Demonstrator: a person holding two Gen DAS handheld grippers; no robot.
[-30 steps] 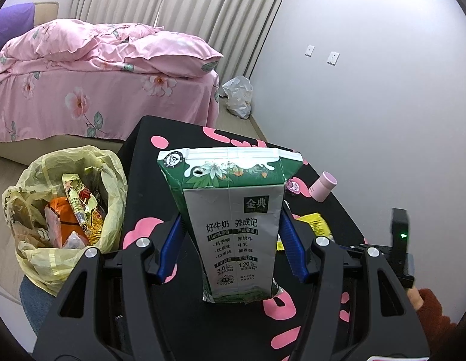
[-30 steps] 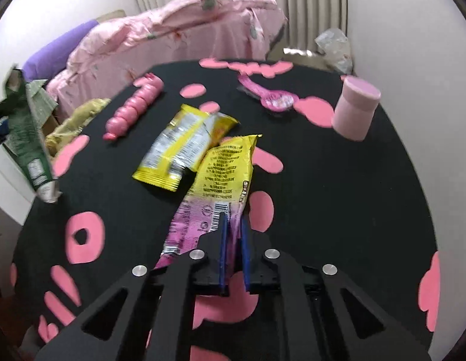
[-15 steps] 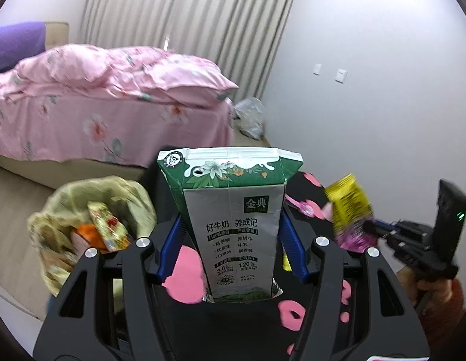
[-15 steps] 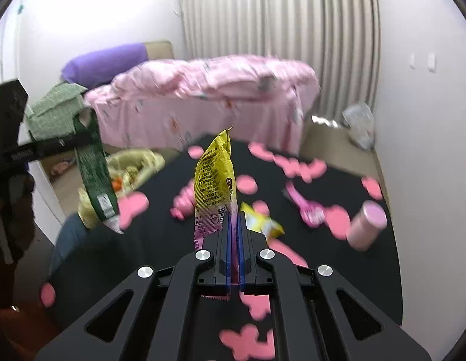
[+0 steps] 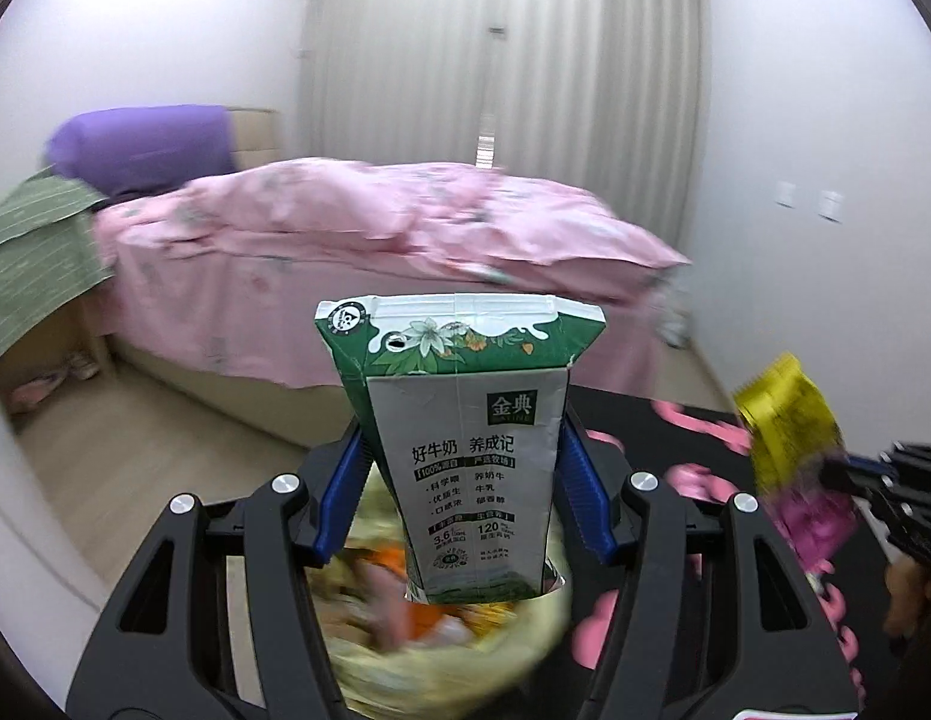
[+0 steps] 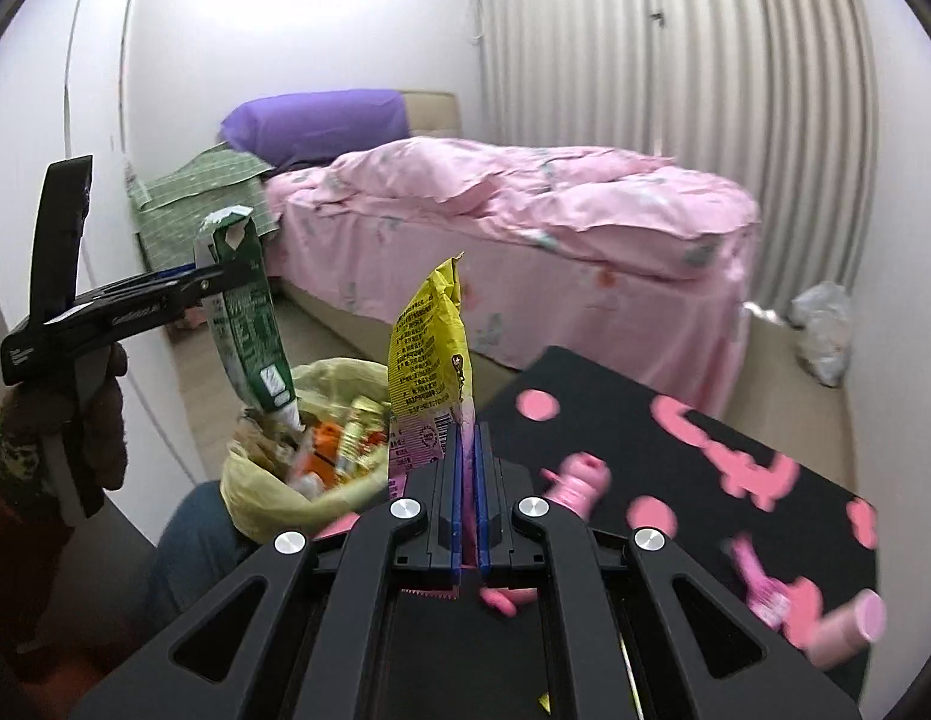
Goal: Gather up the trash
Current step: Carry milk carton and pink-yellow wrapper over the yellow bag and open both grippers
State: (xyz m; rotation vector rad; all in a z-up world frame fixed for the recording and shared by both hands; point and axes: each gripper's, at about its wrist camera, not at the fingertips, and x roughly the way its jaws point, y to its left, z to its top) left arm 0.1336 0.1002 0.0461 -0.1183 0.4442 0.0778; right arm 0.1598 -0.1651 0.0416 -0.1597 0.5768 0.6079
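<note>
Over the part-filled trash bag [image 6: 273, 480], the left gripper [image 5: 465, 480] clamps a milk carton [image 5: 465, 450] and the right gripper [image 6: 465, 480] pinches a snack wrapper [image 6: 429, 348], neither dropped yet.

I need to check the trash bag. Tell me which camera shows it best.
The right wrist view: the trash bag shows its open mouth and the litter inside, beside the table. The left wrist view shows it blurred and mostly hidden behind the milk carton.

Pink bed [image 6: 525, 228], purple pillow [image 6: 312, 123], white walls, pleated curtain [image 6: 675, 48].
</note>
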